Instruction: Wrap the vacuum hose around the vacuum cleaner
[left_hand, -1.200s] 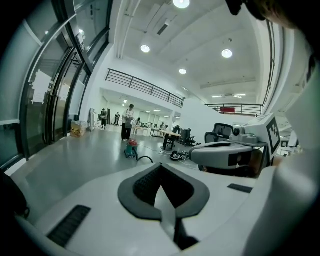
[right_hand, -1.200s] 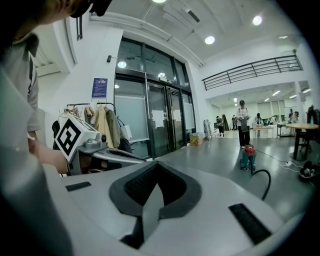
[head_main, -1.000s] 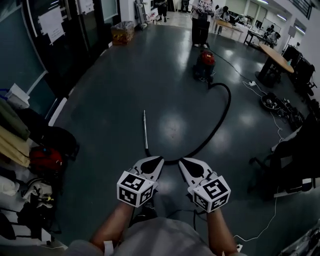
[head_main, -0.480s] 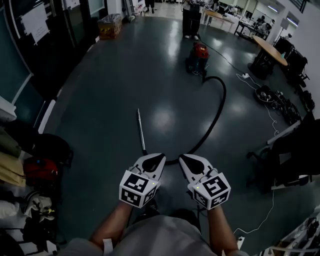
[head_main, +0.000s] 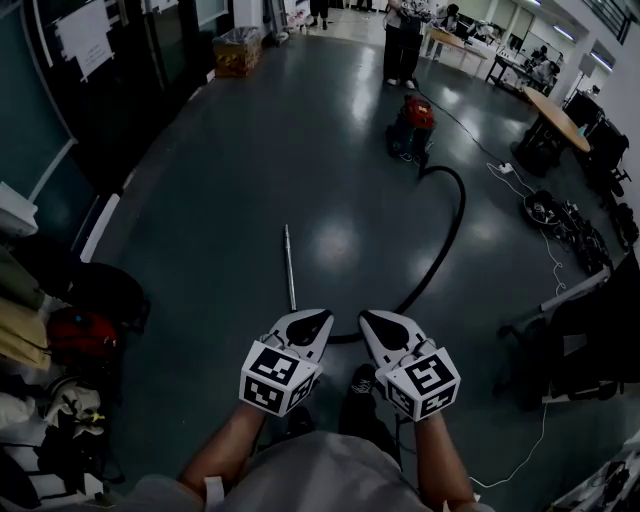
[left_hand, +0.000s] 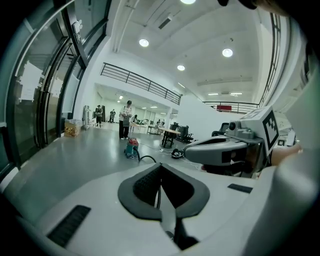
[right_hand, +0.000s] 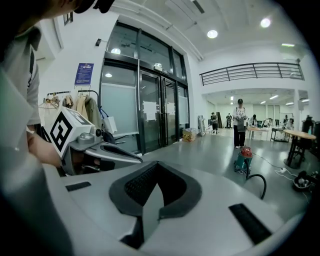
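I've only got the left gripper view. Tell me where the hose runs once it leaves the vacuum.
Observer: From the vacuum cleaner the hose arcs out to the person's right across the floor, then curls back to just ahead of both grippers.
Operator: Give me what's at its near end.
Observer: A metal wand lies flat on the floor ahead of the left gripper. It appears to join the hose there.
Operator: Report the right gripper.
Observer: The right gripper is shut, with nothing between its jaws.
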